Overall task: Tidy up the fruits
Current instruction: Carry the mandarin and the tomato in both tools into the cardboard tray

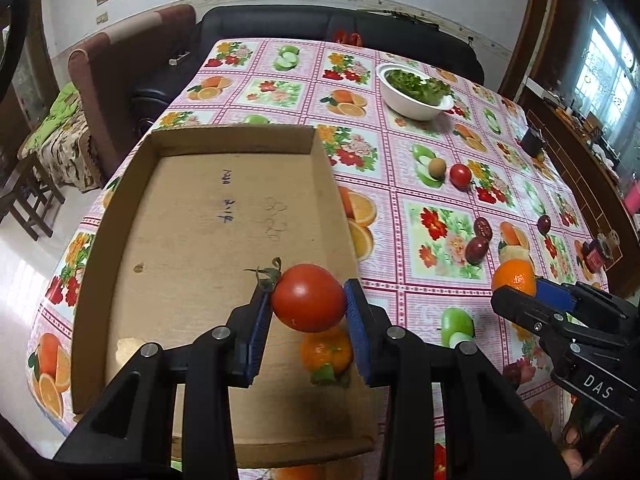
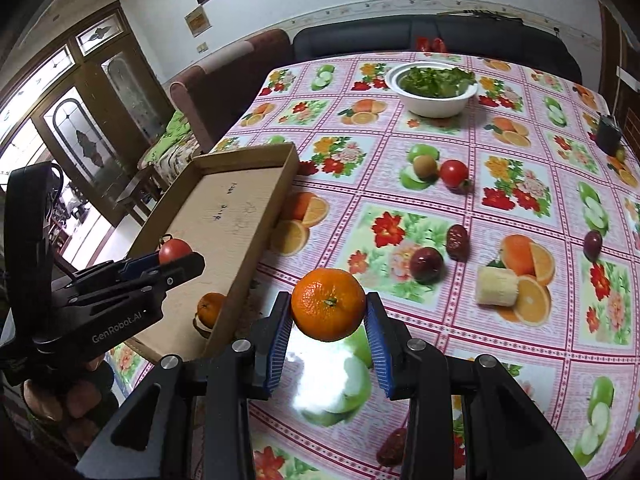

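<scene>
My left gripper [image 1: 309,300] is shut on a red tomato [image 1: 309,298] with a green stem, held above the near right corner of a shallow cardboard box [image 1: 224,136]. An orange [image 1: 326,350] lies in the box beneath it. My right gripper [image 2: 329,310] is shut on a mandarin orange [image 2: 328,304], held over the tablecloth just right of the box [image 2: 244,156]. In the left wrist view the right gripper [image 1: 520,284] appears at the right edge with the mandarin [image 1: 514,278]. In the right wrist view the left gripper [image 2: 176,258] shows with the tomato [image 2: 174,249].
On the fruit-print tablecloth [image 2: 520,140] lie a small tomato [image 2: 454,172], a kiwi [image 2: 425,166], dark red dates [image 2: 458,242], a passion fruit [image 2: 426,264], a banana piece [image 2: 496,286] and a white bowl of greens [image 2: 434,88]. Sofa and armchair stand behind.
</scene>
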{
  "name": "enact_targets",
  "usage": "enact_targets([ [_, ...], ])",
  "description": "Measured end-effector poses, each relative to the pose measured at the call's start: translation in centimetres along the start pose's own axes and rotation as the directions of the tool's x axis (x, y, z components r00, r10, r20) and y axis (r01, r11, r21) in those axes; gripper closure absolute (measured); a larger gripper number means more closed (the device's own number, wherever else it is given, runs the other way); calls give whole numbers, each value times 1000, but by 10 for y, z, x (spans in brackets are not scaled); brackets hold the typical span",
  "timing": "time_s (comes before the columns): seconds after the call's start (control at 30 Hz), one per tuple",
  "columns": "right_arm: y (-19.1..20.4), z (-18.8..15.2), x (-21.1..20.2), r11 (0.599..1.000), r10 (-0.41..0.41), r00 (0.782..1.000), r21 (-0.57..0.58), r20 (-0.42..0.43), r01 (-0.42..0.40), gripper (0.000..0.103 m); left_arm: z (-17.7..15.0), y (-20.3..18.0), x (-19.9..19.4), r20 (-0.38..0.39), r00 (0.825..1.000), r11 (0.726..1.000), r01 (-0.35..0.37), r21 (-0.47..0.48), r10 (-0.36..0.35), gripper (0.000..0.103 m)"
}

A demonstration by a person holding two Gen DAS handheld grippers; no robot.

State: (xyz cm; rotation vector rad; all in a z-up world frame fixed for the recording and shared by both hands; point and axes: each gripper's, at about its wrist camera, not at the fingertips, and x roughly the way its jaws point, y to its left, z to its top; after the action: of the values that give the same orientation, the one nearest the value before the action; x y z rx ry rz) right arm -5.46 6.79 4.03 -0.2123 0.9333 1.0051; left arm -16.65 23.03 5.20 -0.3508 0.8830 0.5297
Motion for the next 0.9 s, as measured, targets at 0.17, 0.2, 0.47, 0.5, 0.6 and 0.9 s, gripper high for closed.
enact_targets([
  [0.17,10,1,7,1000,22,1000,-15,-13,-22,66,0,15,-1,-1,1000,1000,-17,-21,17,69],
  [0.2,13,2,9,999,30,999,-19,-16,-30,66,1,21,-2,-1,1000,999,-24,-29,24,69],
  [0.47,47,8,29,992,93,995,-81,-45,-96,66,1,70,-3,-10,996,989,-92,-116,91,69],
  [0.5,52,9,31,990,101,994,-88,-49,-105,66,2,73,-2,-12,995,988,-95,-123,94,69],
  [0.6,66,15,40,985,125,991,-110,-54,-130,66,2,81,1,-23,995,985,-97,-142,94,69],
  [0.9,101,31,83,972,166,979,-147,-115,-182,66,2,90,13,-53,994,981,-106,-163,99,69],
])
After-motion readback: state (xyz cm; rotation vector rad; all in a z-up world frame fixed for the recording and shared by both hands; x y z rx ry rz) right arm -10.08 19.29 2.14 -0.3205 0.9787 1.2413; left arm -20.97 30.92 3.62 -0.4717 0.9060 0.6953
